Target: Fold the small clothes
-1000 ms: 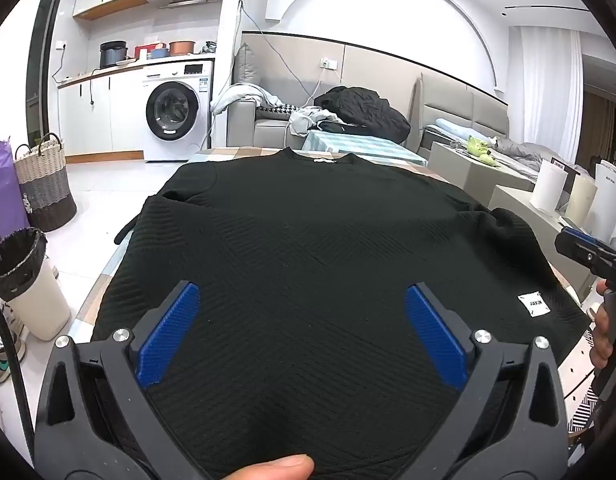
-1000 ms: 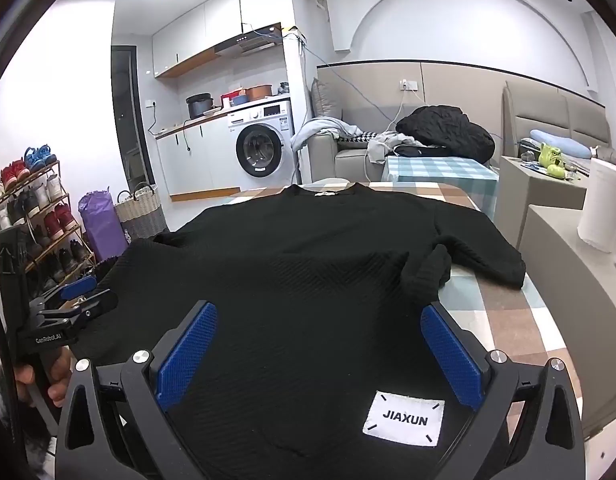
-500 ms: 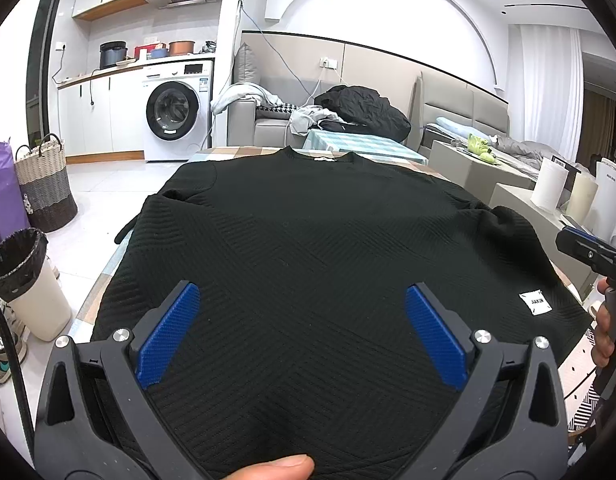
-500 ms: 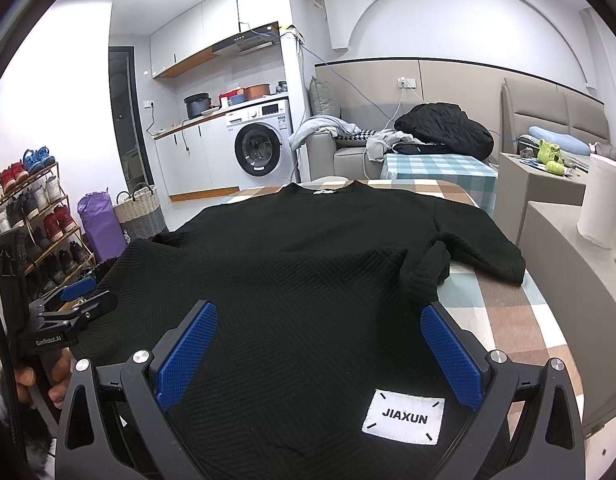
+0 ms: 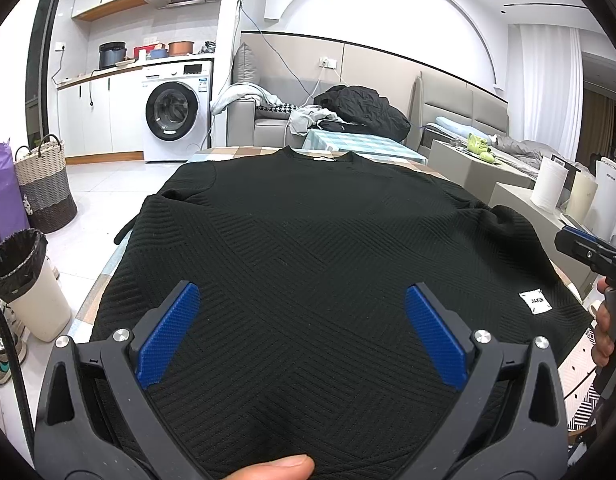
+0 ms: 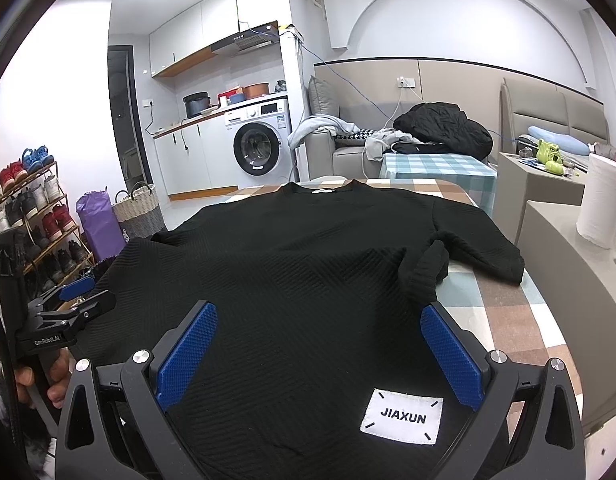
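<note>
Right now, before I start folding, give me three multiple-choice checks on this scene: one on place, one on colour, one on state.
1. The white label sits near the sweater's:
A. collar
B. hem, right side
C. left sleeve

2. The sweater is:
A. black
B. grey
C. blue

3. The right sleeve lies:
A. flat and straight
B. off the table
C. bent back on itself

Answers:
1 B, it lies by the right gripper.
2 A, black throughout.
3 C, its cuff end doubles back.
</note>
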